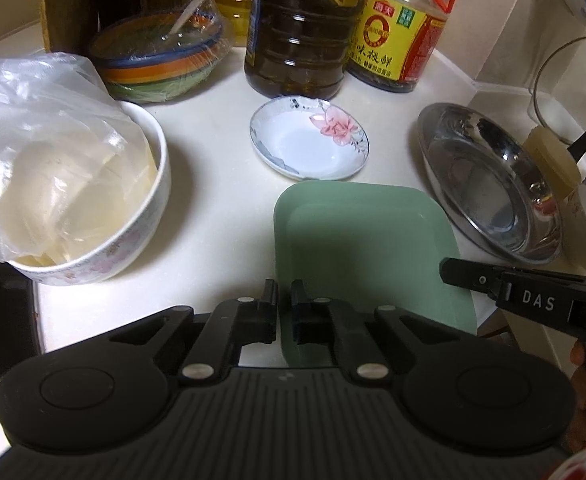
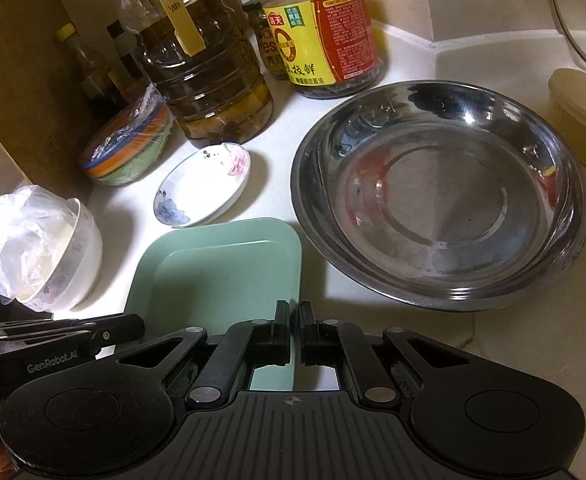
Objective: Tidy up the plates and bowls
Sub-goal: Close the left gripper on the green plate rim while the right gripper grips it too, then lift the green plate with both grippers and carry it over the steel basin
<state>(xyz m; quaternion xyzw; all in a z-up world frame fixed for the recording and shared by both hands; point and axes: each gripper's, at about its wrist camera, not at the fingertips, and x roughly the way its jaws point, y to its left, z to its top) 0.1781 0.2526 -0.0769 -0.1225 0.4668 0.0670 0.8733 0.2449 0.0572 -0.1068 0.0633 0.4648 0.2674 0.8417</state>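
Note:
A green square plate [image 1: 369, 248] [image 2: 221, 276] lies on the white counter. My left gripper [image 1: 284, 298] is shut on its left rim. My right gripper [image 2: 294, 320] is shut on its right rim and also shows in the left wrist view [image 1: 453, 270]. A small flowered saucer [image 1: 309, 138] [image 2: 203, 184] lies behind the plate. A steel dish [image 1: 489, 182] [image 2: 441, 196] sits to the right. A white bowl [image 1: 141, 236] [image 2: 81, 256] with a plastic bag in it stands at the left. A striped bowl [image 1: 157, 68] [image 2: 125, 152] covered in film is at the back left.
An oil jug [image 1: 297, 28] [image 2: 209, 60] and a soy sauce bottle [image 1: 397, 36] [image 2: 325, 28] stand along the back. A glass lid [image 1: 569, 92] and a cream container [image 2: 581, 120] are at the right. A dark stove edge [image 1: 1, 312] is at the left.

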